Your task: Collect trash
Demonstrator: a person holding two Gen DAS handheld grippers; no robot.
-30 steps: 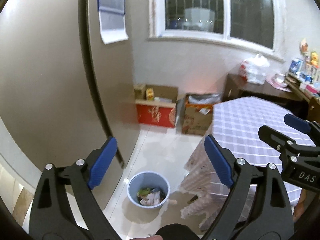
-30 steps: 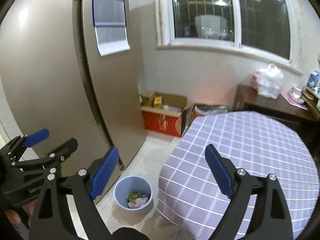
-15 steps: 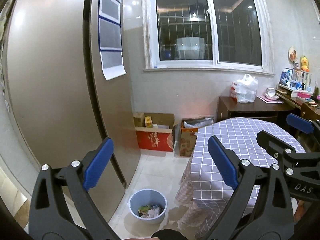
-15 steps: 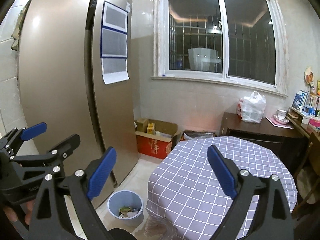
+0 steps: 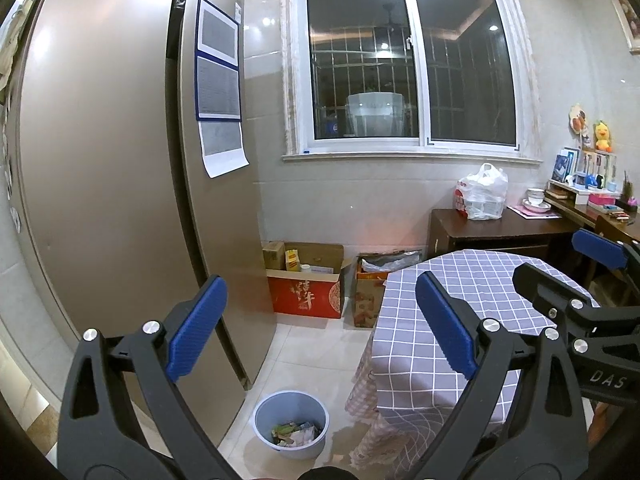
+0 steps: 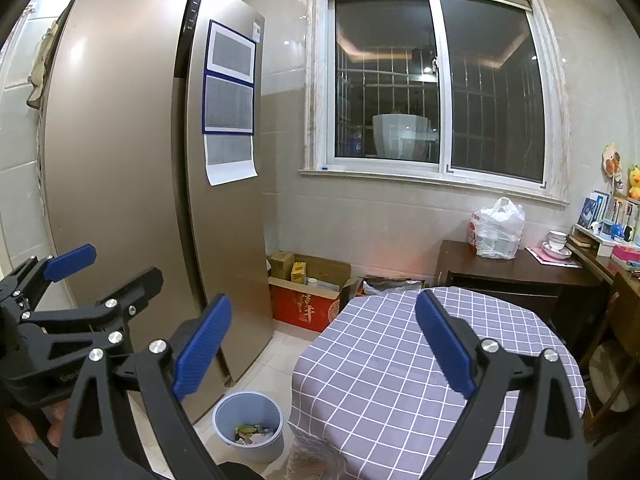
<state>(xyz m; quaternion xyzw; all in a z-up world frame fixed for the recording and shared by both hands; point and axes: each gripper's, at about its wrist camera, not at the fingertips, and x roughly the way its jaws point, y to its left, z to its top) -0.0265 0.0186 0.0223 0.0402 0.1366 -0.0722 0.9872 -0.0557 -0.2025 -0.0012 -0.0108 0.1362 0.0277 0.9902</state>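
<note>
The left gripper (image 5: 320,320) had black plastic arms. Blue ribbed pads (image 5: 198,328) lined its fingers, with silver screws. The right gripper (image 6: 322,344) looked alike

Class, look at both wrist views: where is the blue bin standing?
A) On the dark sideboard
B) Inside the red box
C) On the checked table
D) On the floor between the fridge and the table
D: the bin stands on the floor tiles, with the fridge on one side and the table on the other.

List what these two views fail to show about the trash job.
- Bin contents: too small in both views to identify; only crumpled scraps show.
- Floor under the table: hidden by the checked cloth.
- Floor nearest the person: blocked by the left gripper and right gripper, both open and empty.
</note>
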